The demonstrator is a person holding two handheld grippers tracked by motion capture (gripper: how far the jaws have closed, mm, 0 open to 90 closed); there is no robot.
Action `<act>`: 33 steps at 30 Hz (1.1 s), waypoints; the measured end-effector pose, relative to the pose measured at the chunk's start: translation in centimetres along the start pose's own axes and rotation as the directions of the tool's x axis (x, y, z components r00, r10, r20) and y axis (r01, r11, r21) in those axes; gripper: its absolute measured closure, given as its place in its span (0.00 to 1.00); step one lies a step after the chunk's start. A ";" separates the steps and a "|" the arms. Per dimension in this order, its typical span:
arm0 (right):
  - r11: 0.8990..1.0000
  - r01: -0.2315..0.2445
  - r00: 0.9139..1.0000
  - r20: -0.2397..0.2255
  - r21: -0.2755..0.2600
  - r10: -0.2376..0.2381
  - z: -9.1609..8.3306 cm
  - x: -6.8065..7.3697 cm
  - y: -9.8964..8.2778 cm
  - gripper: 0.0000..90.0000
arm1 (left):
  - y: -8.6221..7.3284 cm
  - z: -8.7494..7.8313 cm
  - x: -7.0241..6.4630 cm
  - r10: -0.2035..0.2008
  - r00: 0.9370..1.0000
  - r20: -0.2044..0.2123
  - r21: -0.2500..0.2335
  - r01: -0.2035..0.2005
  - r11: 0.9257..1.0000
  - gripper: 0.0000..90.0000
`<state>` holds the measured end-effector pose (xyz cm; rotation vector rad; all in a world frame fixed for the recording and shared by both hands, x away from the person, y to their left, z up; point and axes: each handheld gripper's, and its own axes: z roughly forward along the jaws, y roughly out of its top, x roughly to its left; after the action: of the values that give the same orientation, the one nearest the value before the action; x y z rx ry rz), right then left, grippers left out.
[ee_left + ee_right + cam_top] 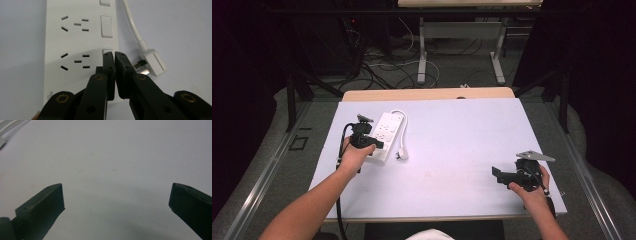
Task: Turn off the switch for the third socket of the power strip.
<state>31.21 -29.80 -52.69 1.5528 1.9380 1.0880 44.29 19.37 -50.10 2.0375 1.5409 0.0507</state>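
Observation:
A white power strip (384,132) lies on the left part of the pale table (452,145), its cord (402,122) looping to a white plug (402,155) beside it. My left gripper (373,144) is over the strip's near end. In the left gripper view the power strip (75,40) shows two socket groups and rocker switches (106,26). The left gripper (114,54) is shut with nothing between its jaws, tips at the nearest switch (107,50). The plug (153,63) lies to the right, prongs toward the jaws. My right gripper (501,175) rests at the right front; its jaws (116,195) stand wide open over bare table.
The table's front edge (437,217) runs close behind both hands, and its right edge (544,155) is near the right gripper. A bit of white cord (7,125) shows in the right gripper view's far corner. Beyond the table are floor cables (382,65) and desk legs (422,55).

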 end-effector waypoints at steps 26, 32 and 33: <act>1.000 0.000 1.000 0.000 0.000 0.000 0.0 0.0 0.0 0.00 | 0.8 -2.6 -0.6 0.031 0.999 0.016 -0.051 -0.030 0.998 0.88; 1.000 0.000 1.000 -0.001 0.001 0.000 0.0 0.0 0.0 0.00 | 0.8 -2.8 -0.7 0.039 0.999 0.018 -0.067 -0.038 0.997 0.82; 1.000 0.003 1.000 0.000 0.000 -0.003 0.0 0.0 0.0 0.00 | 0.8 -2.9 -0.7 0.040 0.999 0.025 -0.063 -0.038 0.997 0.81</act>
<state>31.20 -29.82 -52.69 1.5492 1.9403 1.0866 43.68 19.79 -47.08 2.0115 1.4660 0.0863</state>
